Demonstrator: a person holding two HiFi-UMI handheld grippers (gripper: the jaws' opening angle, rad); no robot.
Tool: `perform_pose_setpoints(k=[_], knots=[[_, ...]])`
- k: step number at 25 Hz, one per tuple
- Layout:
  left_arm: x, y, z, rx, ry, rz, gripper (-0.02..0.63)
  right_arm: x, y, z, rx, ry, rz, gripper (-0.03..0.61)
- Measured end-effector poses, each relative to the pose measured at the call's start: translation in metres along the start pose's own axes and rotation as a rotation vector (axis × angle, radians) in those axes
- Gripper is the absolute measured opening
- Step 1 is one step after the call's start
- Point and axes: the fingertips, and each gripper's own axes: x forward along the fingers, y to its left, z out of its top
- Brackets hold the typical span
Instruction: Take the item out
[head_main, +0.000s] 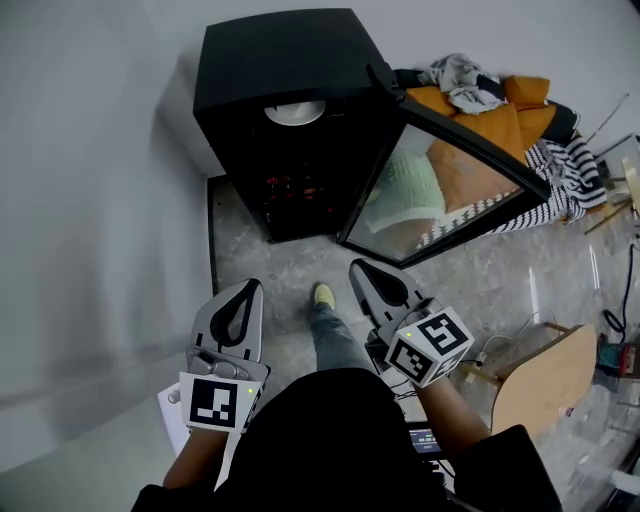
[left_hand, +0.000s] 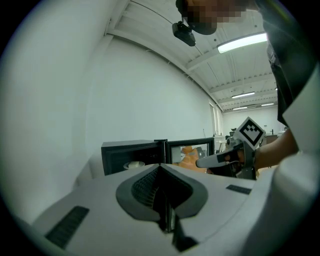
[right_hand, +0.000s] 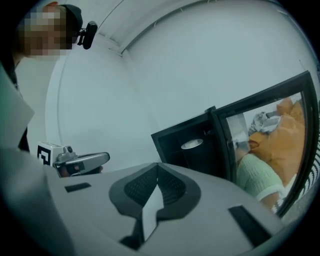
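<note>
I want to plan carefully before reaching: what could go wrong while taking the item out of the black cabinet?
The left claw and the right claw are both shut; reaching so could push the round white dish deeper into the black box-shaped cabinet. The open glass door stands on the right, so the right claw may knock it.

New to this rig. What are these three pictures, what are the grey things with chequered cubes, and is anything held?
No robot: a person holds a two-jaw gripper in each hand; the cubes are parts of them. One picture comes from a camera on the person's head, looking down; the other two from cameras on the grippers, looking along their jaws. The left gripper and right gripper are both shut, holding nothing. Ahead on the floor stands a black cabinet, its glass door open, with a white dish inside. Clothes lie piled beside it.
</note>
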Motion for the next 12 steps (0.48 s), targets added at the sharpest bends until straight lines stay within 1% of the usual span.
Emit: perform_pose_setpoints(k=[6,9,12], knots=[[0.036,0.008,0.000,-0.005,0.032,-0.030,0.009,0.025,-0.023,0.013,-0.007,0.021,-0.004,0.006],[0.056,0.015,0.006,0.034,0.000,-0.043,0.008,0.037,-0.034,0.022,-0.004,0.023,0.002,0.006],[0.073,0.015,0.006,0.050,0.008,-0.050,0.008,0.043,-0.046,0.027,0.000,0.028,0.008,0.005]])
